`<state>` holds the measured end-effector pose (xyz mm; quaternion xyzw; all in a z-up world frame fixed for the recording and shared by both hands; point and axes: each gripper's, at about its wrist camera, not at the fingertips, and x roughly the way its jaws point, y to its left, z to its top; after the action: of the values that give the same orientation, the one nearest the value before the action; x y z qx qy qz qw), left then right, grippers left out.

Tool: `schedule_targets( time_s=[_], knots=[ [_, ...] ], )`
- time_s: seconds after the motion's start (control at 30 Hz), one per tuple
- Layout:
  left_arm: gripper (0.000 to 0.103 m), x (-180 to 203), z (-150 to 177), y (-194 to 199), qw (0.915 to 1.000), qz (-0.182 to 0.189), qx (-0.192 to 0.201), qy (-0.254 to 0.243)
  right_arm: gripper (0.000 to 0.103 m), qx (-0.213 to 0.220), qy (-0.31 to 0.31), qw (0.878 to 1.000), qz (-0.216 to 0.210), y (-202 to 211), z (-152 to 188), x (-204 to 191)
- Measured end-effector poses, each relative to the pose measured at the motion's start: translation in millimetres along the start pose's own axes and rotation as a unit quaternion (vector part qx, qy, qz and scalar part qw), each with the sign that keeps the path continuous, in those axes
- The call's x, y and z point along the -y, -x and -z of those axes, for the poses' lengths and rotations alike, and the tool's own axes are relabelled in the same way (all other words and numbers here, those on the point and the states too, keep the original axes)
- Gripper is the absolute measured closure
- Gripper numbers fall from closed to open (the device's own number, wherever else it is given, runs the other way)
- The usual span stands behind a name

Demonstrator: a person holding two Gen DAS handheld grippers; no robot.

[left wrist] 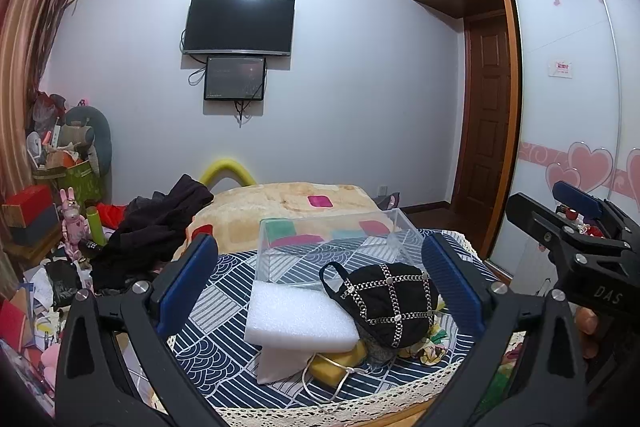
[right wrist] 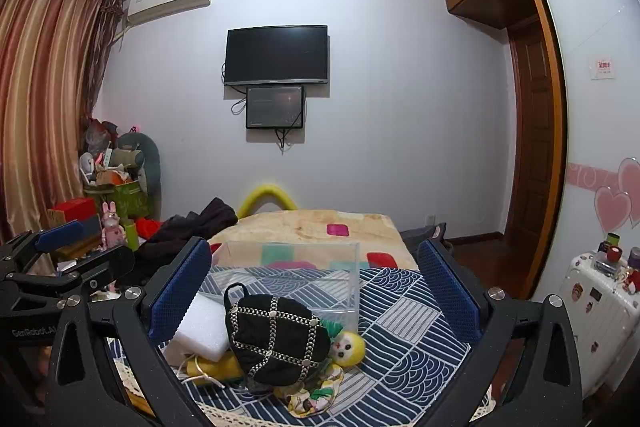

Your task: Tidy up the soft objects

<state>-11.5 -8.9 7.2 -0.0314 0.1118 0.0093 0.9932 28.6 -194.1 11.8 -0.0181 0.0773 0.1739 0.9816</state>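
Observation:
A pile of soft objects lies on the blue patterned cloth (left wrist: 224,347): a black studded mask (left wrist: 384,303) (right wrist: 276,339), a white foam block (left wrist: 296,315) (right wrist: 204,327), a yellow sponge (left wrist: 340,359) and a yellow-headed doll (right wrist: 348,345). A clear plastic box (left wrist: 332,243) (right wrist: 288,267) stands just behind them. My left gripper (left wrist: 320,283) is open and empty, hovering above the pile. My right gripper (right wrist: 316,283) is open and empty, also above the pile; it shows at the right of the left wrist view (left wrist: 576,203).
An orange blanket (left wrist: 288,203) covers the bed behind the box, with dark clothes (left wrist: 160,223) heaped at its left. Cluttered boxes and toys (left wrist: 60,211) stand at the left. A wardrobe (left wrist: 568,99) and a white suitcase (right wrist: 600,307) are at the right.

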Motion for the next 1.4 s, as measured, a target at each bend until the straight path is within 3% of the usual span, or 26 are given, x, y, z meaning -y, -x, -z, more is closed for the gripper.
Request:
schedule_targets(
  time_s=[1.07,1.27,1.4],
  knots=[
    [0.0,1.5,-1.1,0.7,1.0,-0.002,0.002,0.001,0.0,-0.001,0.001,1.0,-0.003,0.2,-0.1,-3.2],
    [0.0,-3.9,4.0,-12.4,0.9998,-0.007,-0.017,0.007,0.0,-0.021,0.001,1.0,-0.001,-12.6,7.3,0.2],
    [0.0,-15.2,16.6,-32.0,0.9986,-0.015,-0.05,0.013,0.0,-0.044,0.003,0.999,0.0,-25.1,17.9,2.2]
  ],
)
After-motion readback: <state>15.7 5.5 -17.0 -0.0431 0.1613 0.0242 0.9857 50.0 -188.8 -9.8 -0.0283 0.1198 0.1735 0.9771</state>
